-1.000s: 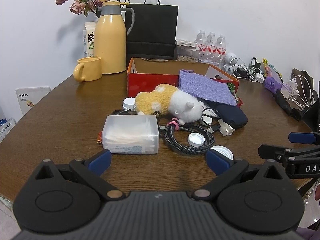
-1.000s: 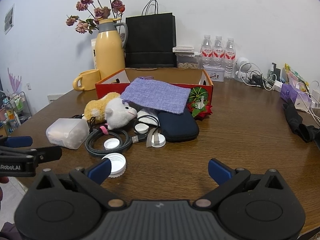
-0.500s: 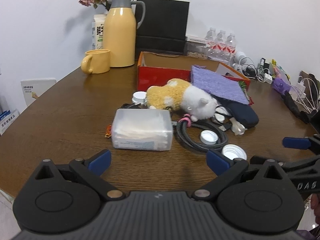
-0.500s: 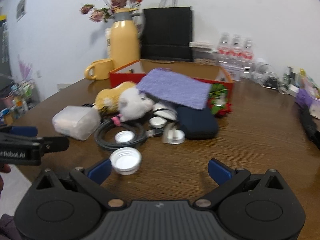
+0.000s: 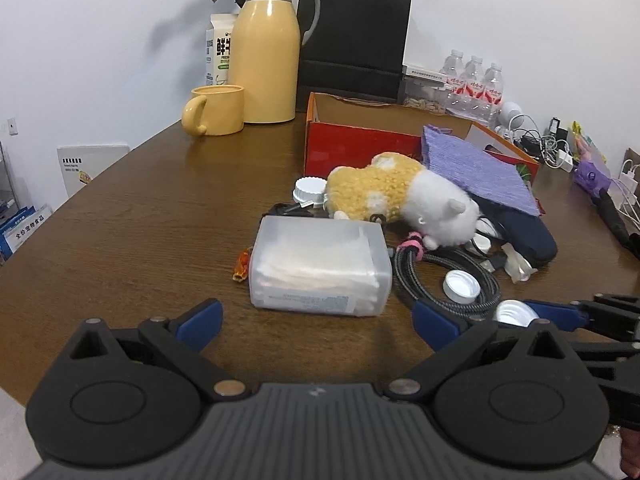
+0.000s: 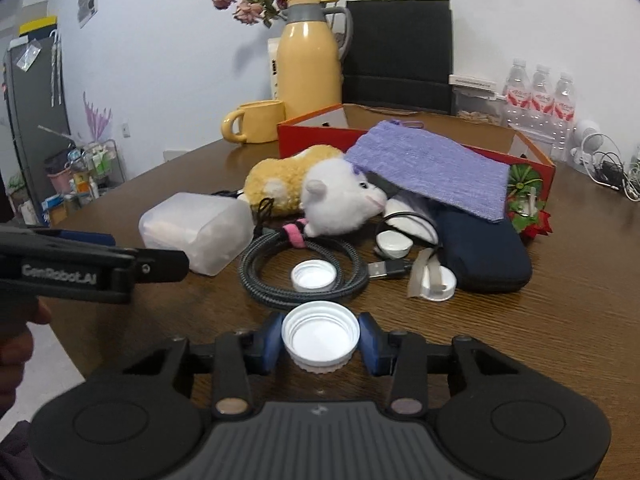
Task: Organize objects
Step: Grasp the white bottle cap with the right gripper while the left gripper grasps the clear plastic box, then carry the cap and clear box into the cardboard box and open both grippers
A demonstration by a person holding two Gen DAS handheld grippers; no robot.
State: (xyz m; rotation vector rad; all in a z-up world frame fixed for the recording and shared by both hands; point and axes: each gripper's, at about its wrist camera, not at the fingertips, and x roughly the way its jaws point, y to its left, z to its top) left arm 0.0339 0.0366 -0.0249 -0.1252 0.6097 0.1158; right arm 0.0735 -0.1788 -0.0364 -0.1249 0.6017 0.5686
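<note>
Right wrist view: a white bottle cap (image 6: 320,338) sits at lower centre of the frame on the brown desk (image 6: 560,320), open side up, its round axis vertical and ribbed wall facing the camera. The right claw (image 6: 320,340) reaches forward and slightly downward along the desk; its jaws have just been closing, and the blue pads (image 6: 370,344) now press the cap's left and right sides, pinching it. Just beyond, a second, smaller cap (image 6: 313,275) lies open side up inside a coiled braided cable (image 6: 280,280). A plush toy (image 6: 316,192) lies on its side past the coil, long axis running left to right, white head toward the right. A translucent plastic box (image 6: 196,232) rests at middle left, a red cardboard box (image 6: 320,136) behind it.

Left wrist view: the left claw (image 5: 316,322), at lower centre, is spread wide with nothing between its pads, tilted down toward the plastic box (image 5: 320,266). The right claw enters from the right edge, gripping the cap (image 5: 514,314).
</note>
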